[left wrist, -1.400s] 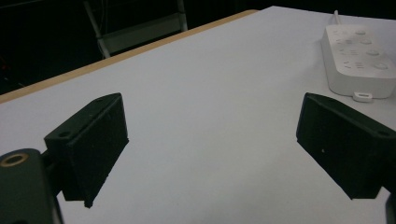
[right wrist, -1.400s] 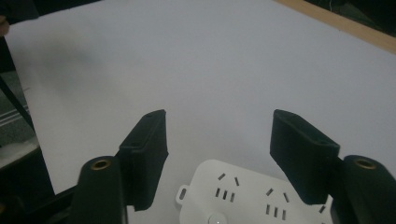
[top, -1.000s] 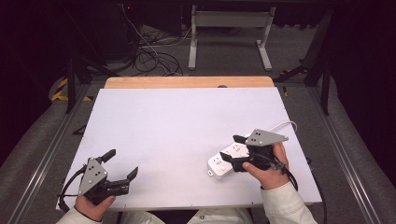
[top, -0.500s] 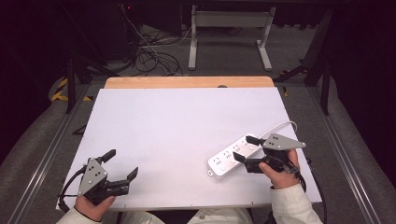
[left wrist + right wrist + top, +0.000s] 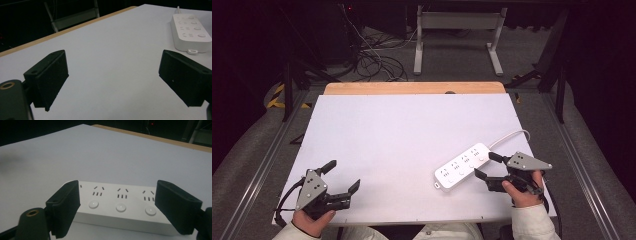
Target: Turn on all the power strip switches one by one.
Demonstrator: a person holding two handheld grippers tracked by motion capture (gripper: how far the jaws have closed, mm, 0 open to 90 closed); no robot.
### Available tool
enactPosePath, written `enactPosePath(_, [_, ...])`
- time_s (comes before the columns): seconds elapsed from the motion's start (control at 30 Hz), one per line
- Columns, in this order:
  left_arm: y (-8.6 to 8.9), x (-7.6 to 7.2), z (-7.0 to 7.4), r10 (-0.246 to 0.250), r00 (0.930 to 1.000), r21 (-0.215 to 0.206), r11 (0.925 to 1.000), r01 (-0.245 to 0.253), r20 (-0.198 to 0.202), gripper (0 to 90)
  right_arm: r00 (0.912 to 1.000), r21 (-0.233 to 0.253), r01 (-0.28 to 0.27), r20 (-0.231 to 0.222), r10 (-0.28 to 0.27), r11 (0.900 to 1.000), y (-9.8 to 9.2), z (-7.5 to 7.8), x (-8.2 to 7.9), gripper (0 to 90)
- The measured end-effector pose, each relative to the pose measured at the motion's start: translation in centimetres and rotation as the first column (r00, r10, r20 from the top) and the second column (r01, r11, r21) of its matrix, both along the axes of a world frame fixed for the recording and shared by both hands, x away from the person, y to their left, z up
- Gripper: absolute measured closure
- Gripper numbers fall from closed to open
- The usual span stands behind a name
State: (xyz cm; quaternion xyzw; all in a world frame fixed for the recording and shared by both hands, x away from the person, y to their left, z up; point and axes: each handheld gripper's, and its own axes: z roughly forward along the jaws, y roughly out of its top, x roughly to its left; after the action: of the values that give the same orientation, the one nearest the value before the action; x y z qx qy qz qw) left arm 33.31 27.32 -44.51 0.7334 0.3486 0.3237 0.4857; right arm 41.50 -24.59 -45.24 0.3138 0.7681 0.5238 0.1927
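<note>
A white power strip (image 5: 462,166) with several sockets and round buttons lies flat on the white table (image 5: 402,130) at the right front, its white cable (image 5: 512,136) curving off to the right. My right gripper (image 5: 484,165) is open just to the right of the strip, and its fingertips are close to the strip's long side. In the right gripper view the strip (image 5: 120,202) lies just ahead of the spread jaws of that gripper (image 5: 117,195). At the front left my left gripper (image 5: 344,174) is open over bare table. Its own view has the gripper (image 5: 112,72) with the strip (image 5: 191,31) far off at the upper right.
A wooden edge (image 5: 412,88) runs along the far side of the table. Beyond it on the floor are tangled cables (image 5: 372,60) and a metal stand (image 5: 457,35). Metal rails (image 5: 267,160) flank the table on both sides.
My right gripper has drawn back to the right, off the power strip it was over one second ago. The strip shifted slightly right. The left gripper has stayed put.
</note>
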Motion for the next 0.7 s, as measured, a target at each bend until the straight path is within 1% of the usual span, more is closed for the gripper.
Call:
enactPosePath(0.2, [0.0,0.0,0.0,0.0,1.0,-0.007,1.0,0.0,-0.005,9.0,0.9999,-0.017,0.011,-0.009,-0.011,1.0,-0.6,-1.0,-0.4,18.9])
enactPosePath(0.37, [0.0,0.1,-0.1,-0.002,1.0,0.002,1.0,0.002,-0.009,8.5,0.9994,-0.031,0.022,-0.025,-0.023,0.999,-0.9,-1.8,-0.6,18.6])
enactPosePath(0.4, [0.0,0.1,-0.1,-0.001,1.0,0.01,1.0,0.001,-0.006,8.4,0.9992,-0.035,0.024,-0.03,-0.025,0.999,-0.9,-2.0,-0.7,18.5])
enactPosePath(0.53, [0.1,0.1,-0.3,0.0,0.9999,0.011,0.9999,0.001,-0.014,8.1,0.9986,-0.049,0.032,-0.04,-0.034,0.998,-1.1,-2.5,-0.9,18.5])
enactPosePath(0.57, [0.2,0.0,-0.3,-0.002,0.9999,0.018,0.9998,0.002,-0.012,8.0,0.9985,-0.049,0.034,-0.042,-0.036,0.998,-1.1,-2.6,-1.0,18.4])
enactPosePath(0.7, [0.2,-0.1,-0.6,-0.007,0.9999,0.019,0.9998,0.007,-0.007,8.0,0.9977,-0.052,0.039,-0.053,-0.042,0.998,-1.2,-3.0,-1.3,18.4])
